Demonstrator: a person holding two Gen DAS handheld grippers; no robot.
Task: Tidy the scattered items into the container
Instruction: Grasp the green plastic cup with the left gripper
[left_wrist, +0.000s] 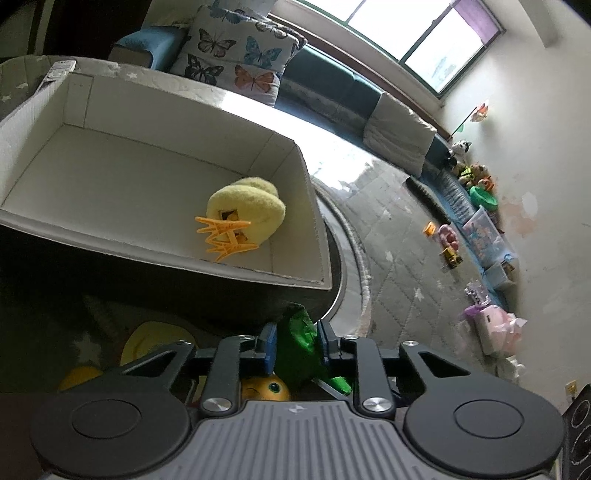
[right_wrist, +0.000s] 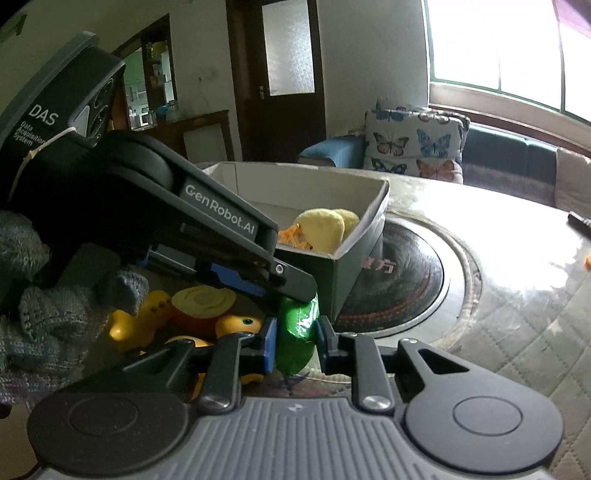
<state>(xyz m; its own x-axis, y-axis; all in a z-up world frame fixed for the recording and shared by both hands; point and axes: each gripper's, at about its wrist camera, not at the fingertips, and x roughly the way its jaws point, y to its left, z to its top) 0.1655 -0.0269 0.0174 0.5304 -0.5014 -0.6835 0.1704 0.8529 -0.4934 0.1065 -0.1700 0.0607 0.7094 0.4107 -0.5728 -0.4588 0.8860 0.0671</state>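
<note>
A shiny green packet (left_wrist: 297, 345) sits between the blue pads of my left gripper (left_wrist: 297, 347), which is shut on it just below the near wall of the cardboard box (left_wrist: 110, 236). My right gripper (right_wrist: 295, 341) is also shut on the same green packet (right_wrist: 297, 332), beside the box (right_wrist: 365, 218). A yellow plush duck (left_wrist: 245, 216) with orange feet lies inside the box, also seen in the right wrist view (right_wrist: 321, 227). Yellow rubber ducks (right_wrist: 147, 321) and an orange-and-cream toy (right_wrist: 203, 304) lie on the table in front of the box.
The box stands by a round dark hotplate (right_wrist: 399, 280) set in the table. A butterfly cushion (right_wrist: 413, 142) and a sofa lie beyond. Toys and boxes line the far wall (left_wrist: 480, 229). The left gripper's body (right_wrist: 147, 199) crosses the right wrist view.
</note>
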